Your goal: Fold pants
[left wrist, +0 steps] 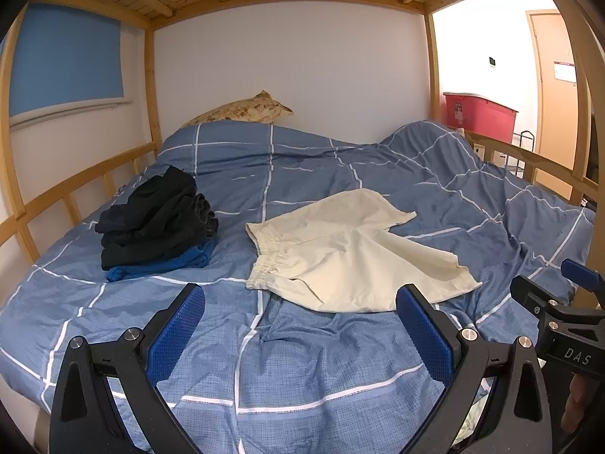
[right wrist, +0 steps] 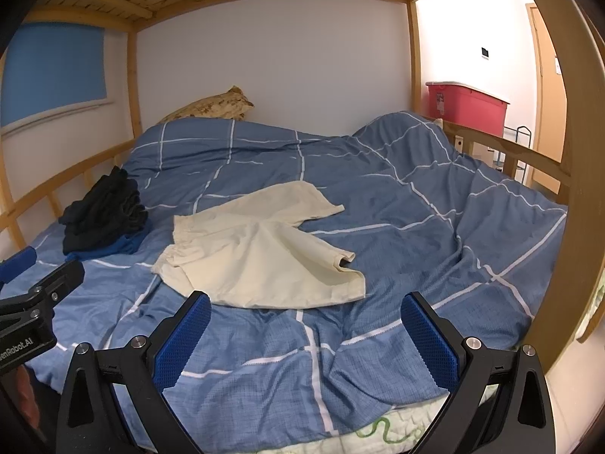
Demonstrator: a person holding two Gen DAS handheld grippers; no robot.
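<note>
At the far left, a blue roller blind (left wrist: 66, 58) covers the window beside the wooden bunk-bed frame (left wrist: 151, 75). On the left part of the bed, a stack of dark folded clothes (left wrist: 157, 219) sits on the blue checked duvet (left wrist: 321, 359), with a blue garment (left wrist: 159, 266) at its bottom. A patterned pillow (left wrist: 242, 109) lies at the back against the white wall.

Just right of the stack, near the middle of the duvet, the cream shorts (left wrist: 351, 253) lie spread flat and unfolded, elastic waistband toward the stack, the two legs splayed to the right. Nothing touches them.

The left gripper (left wrist: 300, 325) hovers low over the duvet in front of the shorts, its blue-padded fingers (left wrist: 176, 333) wide apart and empty. The right gripper (right wrist: 306, 329) is beside it, likewise spread wide and holding nothing, with the near hem of the shorts just beyond its fingertips.

Further right the duvet bunches up against the wooden side rail (right wrist: 506, 147). Beyond it stand a red storage bin (right wrist: 467, 108) and a wooden door (left wrist: 554, 87).
</note>
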